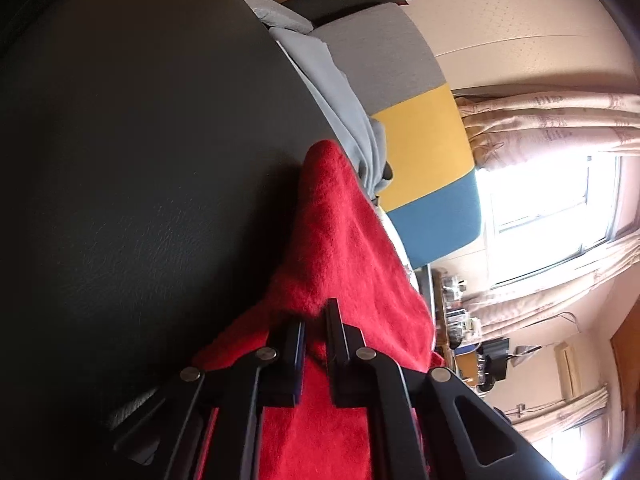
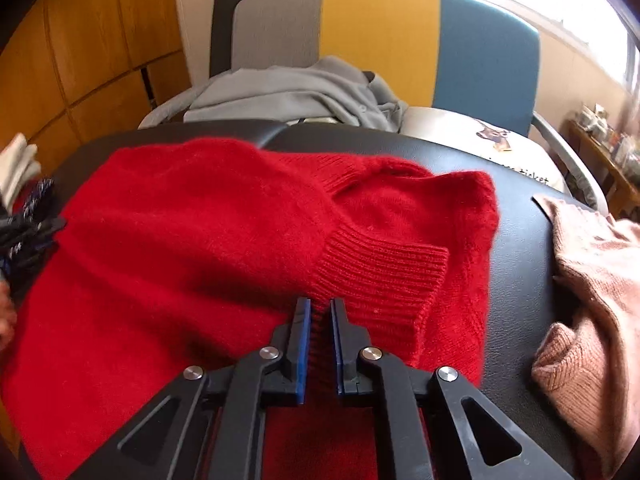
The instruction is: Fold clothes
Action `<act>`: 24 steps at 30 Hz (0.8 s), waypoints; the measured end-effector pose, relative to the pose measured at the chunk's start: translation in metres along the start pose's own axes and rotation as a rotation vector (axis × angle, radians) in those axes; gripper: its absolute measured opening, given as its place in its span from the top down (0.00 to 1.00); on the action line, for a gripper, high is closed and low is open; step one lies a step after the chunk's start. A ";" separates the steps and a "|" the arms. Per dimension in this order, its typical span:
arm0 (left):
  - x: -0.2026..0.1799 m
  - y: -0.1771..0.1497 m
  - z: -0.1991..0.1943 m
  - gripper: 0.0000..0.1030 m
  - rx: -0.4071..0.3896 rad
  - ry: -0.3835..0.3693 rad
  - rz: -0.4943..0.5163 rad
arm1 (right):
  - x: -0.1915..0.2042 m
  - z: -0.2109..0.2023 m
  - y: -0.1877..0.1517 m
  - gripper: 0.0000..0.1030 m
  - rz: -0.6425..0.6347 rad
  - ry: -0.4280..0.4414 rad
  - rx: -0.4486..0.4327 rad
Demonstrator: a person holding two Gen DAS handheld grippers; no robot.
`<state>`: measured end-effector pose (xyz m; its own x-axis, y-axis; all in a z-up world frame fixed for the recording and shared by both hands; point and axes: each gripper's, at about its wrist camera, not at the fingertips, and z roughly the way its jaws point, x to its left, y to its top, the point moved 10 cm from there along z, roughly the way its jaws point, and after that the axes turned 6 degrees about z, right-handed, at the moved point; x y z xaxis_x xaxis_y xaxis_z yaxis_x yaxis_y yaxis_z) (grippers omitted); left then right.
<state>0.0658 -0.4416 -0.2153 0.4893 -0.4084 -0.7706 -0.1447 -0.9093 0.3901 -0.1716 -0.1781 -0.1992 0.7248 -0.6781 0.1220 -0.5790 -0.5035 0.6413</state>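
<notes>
Your right tongs (image 2: 320, 312) pinch the red sweater (image 2: 200, 240) at the ribbed cuff (image 2: 380, 276) just ahead; your left tongs (image 1: 316, 324) clench its edge, lifted off the black desk (image 1: 140, 160). One sleeve lies folded in; more folds remain. Right, a pink knit (image 2: 592, 280) waits. Beyond, a cushion (image 2: 500, 148) reads "ticket".

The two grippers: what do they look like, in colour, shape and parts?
Both are black plastic. The right gripper has two flat fingers with blue pads, angular linkage arms with triangular cut-outs, and round silver pivot pins. The left gripper has the same black build and silver pins; its pads look dark blue. No cables or sleeves show.
</notes>
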 end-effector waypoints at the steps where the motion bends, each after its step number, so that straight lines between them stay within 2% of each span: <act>1: -0.001 -0.001 -0.004 0.93 -0.004 0.011 0.019 | -0.003 -0.002 0.002 0.86 0.027 0.010 -0.005; 4: -0.006 -0.001 -0.024 0.97 -0.025 0.102 0.122 | -0.008 -0.008 0.008 0.81 0.059 0.014 -0.021; 5: -0.014 0.002 -0.030 0.96 -0.041 0.106 0.165 | -0.006 -0.013 0.013 0.80 0.070 0.034 -0.036; 7: -0.042 0.012 -0.031 0.89 -0.059 0.088 0.259 | -0.002 -0.022 0.023 0.78 0.092 0.076 -0.064; 10: -0.085 0.030 -0.009 0.81 -0.062 0.091 0.394 | 0.023 -0.027 0.041 0.74 0.075 0.141 -0.090; 13: -0.107 0.047 0.029 0.81 -0.033 0.136 0.492 | 0.053 -0.019 0.058 0.68 0.030 0.180 -0.093; 17: -0.095 0.067 0.071 0.81 0.000 0.246 0.540 | 0.083 0.003 0.077 0.56 -0.052 0.177 -0.089; 19: -0.061 0.067 0.084 0.81 0.040 0.350 0.473 | 0.087 0.016 0.083 0.50 -0.093 0.144 -0.086; 21: -0.036 0.059 0.085 0.83 0.059 0.372 0.445 | 0.088 0.030 0.086 0.49 -0.124 0.113 -0.075; 22: -0.031 0.058 0.077 0.83 0.018 0.361 0.465 | 0.087 0.037 0.083 0.49 -0.134 0.107 -0.062; 23: -0.024 0.057 0.070 0.83 0.006 0.385 0.487 | 0.087 0.042 0.073 0.49 -0.161 0.108 -0.050; 24: -0.020 0.057 0.064 0.83 0.000 0.367 0.478 | 0.088 0.048 0.064 0.46 -0.189 0.110 -0.037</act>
<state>-0.0077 -0.4900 -0.2100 0.6349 -0.7179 -0.2856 -0.4220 -0.6318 0.6502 -0.1628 -0.2956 -0.1835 0.8566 -0.5100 0.0777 -0.4163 -0.5944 0.6880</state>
